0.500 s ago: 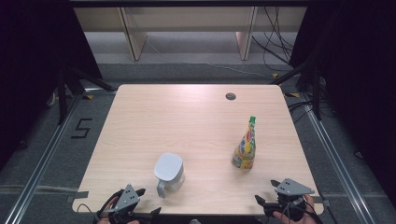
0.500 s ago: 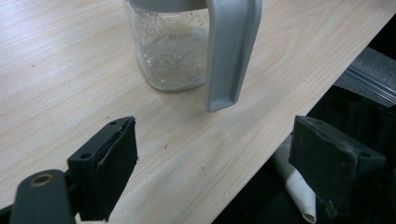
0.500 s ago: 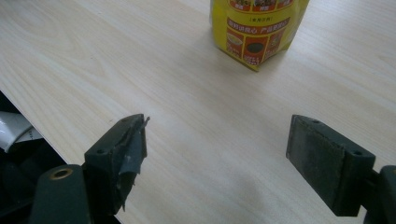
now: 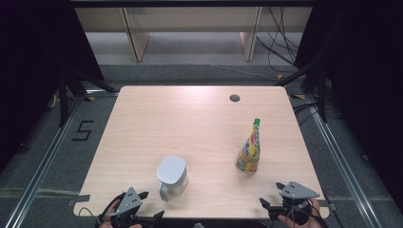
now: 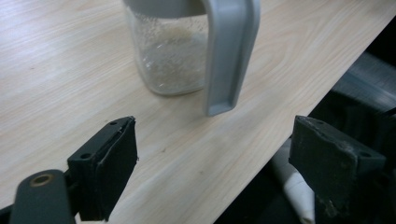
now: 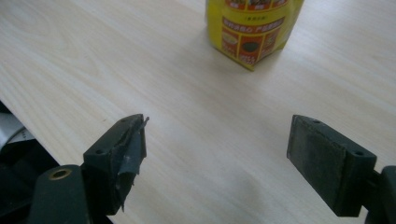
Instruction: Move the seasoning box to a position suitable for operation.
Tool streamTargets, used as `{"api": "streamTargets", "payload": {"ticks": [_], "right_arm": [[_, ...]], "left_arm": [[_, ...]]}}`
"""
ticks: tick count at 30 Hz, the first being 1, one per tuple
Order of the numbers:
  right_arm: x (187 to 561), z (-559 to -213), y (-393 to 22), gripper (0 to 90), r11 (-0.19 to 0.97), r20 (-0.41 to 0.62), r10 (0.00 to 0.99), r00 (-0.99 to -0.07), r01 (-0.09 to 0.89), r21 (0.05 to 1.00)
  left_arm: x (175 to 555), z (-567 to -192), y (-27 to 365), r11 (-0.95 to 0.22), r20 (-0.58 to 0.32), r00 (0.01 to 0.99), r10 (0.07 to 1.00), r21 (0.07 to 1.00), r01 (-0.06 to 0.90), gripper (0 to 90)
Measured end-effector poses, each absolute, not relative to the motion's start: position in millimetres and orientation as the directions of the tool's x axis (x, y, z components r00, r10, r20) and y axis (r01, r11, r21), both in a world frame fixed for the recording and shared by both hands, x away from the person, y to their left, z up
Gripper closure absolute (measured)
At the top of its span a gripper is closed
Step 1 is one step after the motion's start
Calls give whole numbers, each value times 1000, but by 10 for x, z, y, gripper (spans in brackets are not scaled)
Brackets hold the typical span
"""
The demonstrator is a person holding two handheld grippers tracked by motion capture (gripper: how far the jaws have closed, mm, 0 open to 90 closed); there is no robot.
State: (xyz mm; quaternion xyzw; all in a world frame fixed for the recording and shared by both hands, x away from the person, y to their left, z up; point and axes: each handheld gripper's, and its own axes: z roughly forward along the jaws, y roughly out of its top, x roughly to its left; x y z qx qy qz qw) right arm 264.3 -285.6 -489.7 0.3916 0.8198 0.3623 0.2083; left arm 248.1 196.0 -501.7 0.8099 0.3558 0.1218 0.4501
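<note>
Pale wood-grain desk (image 4: 199, 123) lies under your left hand-held gripper (image 4: 142, 209), jaws spread and empty at the near edge. Just ahead stands a clear ribbed jug (image 4: 172, 176) with grey lid and flat handle. Right of it, a glossy yellow pouch (image 4: 250, 149) stands upright, beyond your right hand-held gripper (image 4: 273, 202), also spread.

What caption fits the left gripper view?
Open left gripper at the table edge, facing a grey-handled jug.
</note>
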Motion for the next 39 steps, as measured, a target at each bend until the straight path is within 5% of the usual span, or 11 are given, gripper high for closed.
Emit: {"api": "streamTargets", "payload": {"ticks": [10, 22, 23, 27, 29, 30, 39], "right_arm": [[2656, -4884, -2913, 213, 390, -40, 823, -567, 511, 766], [2660, -4893, -2892, 216, 401, -46, 816, -576, 508, 762], [2658, -4895, -2886, 216, 396, -37, 817, -575, 515, 760], [2663, -4920, -2870, 215, 430, -47, 802, -596, 521, 738], [2646, -4921, -2850, 215, 414, -32, 812, -583, 537, 735], [2671, -4921, -2868, 215, 453, -72, 788, -611, 498, 740], [2665, -4909, -2875, 216, 435, -63, 799, -597, 504, 746]], "left_arm": [[2538, -4996, 1798, -334, -105, 706, 700, 826, 454, 161], [2639, -5001, 1636, -373, -28, 698, 715, 830, 415, 415], [2675, -4990, 1665, -437, 43, 720, 692, 819, 371, 415], [2687, -4987, 1688, -448, 64, 725, 686, 822, 351, 557], [2656, -5011, 1665, -373, -20, 705, 709, 838, 399, 571], [2657, -5012, 1687, -390, -2, 710, 704, 835, 389, 651], [2767, -4984, 1865, -385, 52, 665, 745, 848, 365, 672]]}}
